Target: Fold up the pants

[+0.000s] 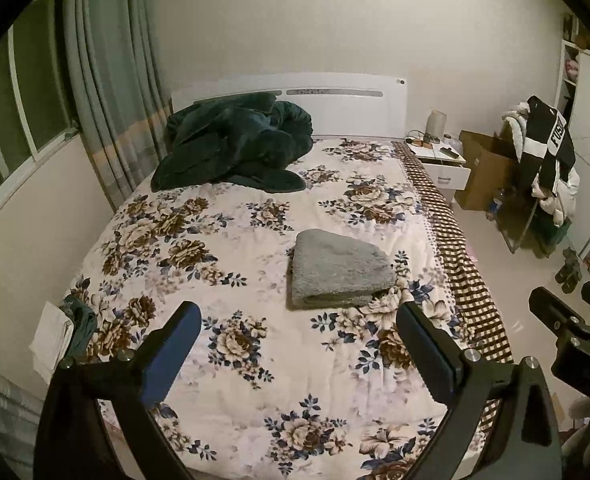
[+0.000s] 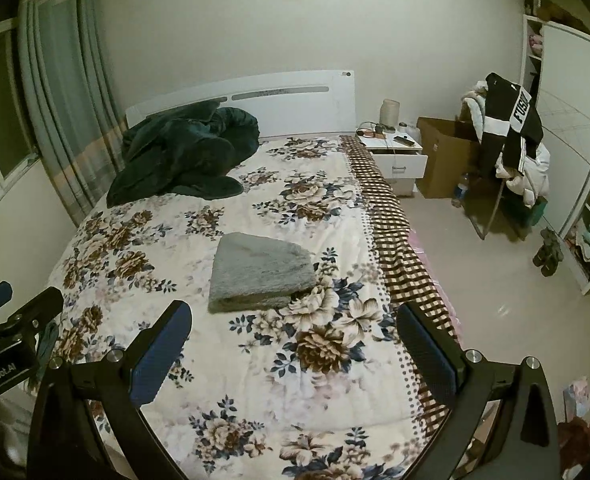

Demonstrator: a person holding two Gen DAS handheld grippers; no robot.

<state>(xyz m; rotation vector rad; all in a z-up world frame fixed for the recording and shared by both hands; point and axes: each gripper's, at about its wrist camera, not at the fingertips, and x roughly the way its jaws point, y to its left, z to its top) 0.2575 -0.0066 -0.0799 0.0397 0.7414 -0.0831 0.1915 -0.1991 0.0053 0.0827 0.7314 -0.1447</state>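
The grey fleecy pants (image 1: 339, 268) lie folded into a compact stack on the floral bedspread (image 1: 255, 360), right of the bed's middle; they also show in the right wrist view (image 2: 259, 270). My left gripper (image 1: 299, 320) is open and empty, held above the bed's near end, short of the stack. My right gripper (image 2: 291, 318) is open and empty, also above the near end, just short of the stack. The right gripper shows at the right edge of the left wrist view (image 1: 567, 320), and the left gripper at the left edge of the right wrist view (image 2: 15, 320).
A dark green blanket (image 1: 231, 144) is heaped at the headboard. White and green cloths (image 1: 67, 332) lie at the bed's left edge. A nightstand (image 1: 439, 160), a cardboard box (image 1: 483, 168) and a clothes-laden chair (image 1: 543, 176) stand on the right.
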